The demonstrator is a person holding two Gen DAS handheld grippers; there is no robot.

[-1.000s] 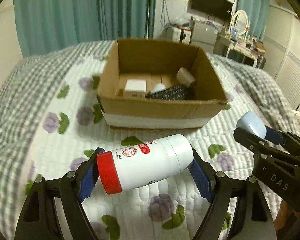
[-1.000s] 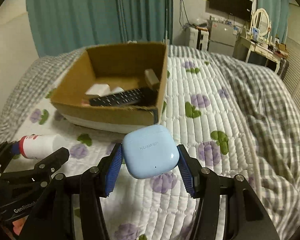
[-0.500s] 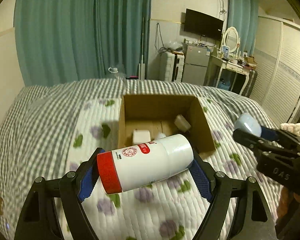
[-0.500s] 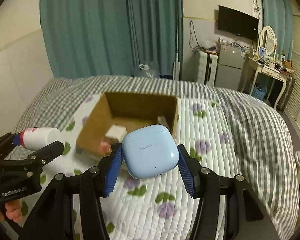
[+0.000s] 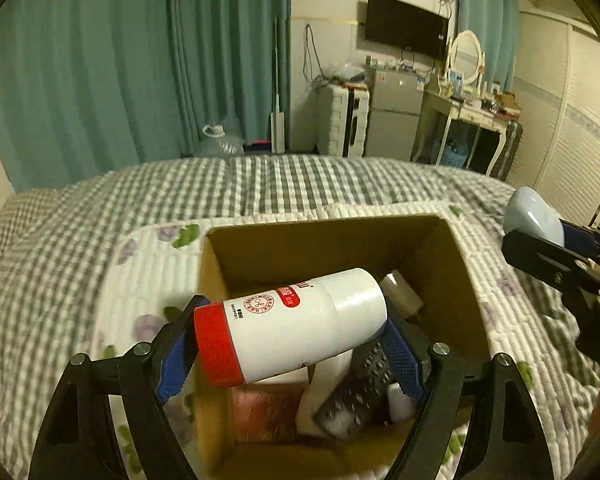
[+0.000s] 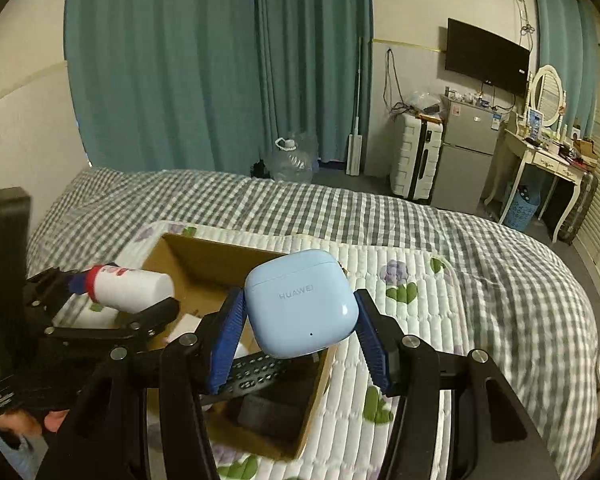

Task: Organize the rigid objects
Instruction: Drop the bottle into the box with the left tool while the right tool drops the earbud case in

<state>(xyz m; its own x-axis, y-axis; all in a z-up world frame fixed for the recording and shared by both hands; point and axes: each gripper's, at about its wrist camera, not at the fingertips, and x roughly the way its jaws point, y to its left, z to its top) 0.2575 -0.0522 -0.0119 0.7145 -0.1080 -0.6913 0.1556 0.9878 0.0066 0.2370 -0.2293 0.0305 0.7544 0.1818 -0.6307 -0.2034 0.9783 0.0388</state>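
- Left gripper point(image 5: 288, 354): clamped on the bottle point(image 5: 290, 326) end to end, one pad on the red cap, the other on the white base; held in the air over the near left part of the box point(image 5: 466, 280).
- Bottle long axis: lying nearly level across the jaws, red cap toward the left and a little low, white base toward the right and raised.
- Risk there: smooth rounded ends between flat pads, so likely to pivot or squirt out if the grip loosens early; cap end near the box's left wall, so could catch the rim or fall outside onto the quilt point(image 5: 100, 264).
- Box contents: remote point(image 5: 356, 392) and a white block point(image 5: 400, 294) already below; a drop from height could bounce off them.
- Right gripper point(image 6: 300, 330): closed on the blue case point(image 6: 302, 304) by its two sides, logo face toward the camera, lid upward, slightly tilted; above the box's right wall point(image 6: 318, 392).
- Risk there: glossy rounded shell, easy to slip; released here, could strike the wall and fall on the quilt; the two grippers near each other, collision possible.
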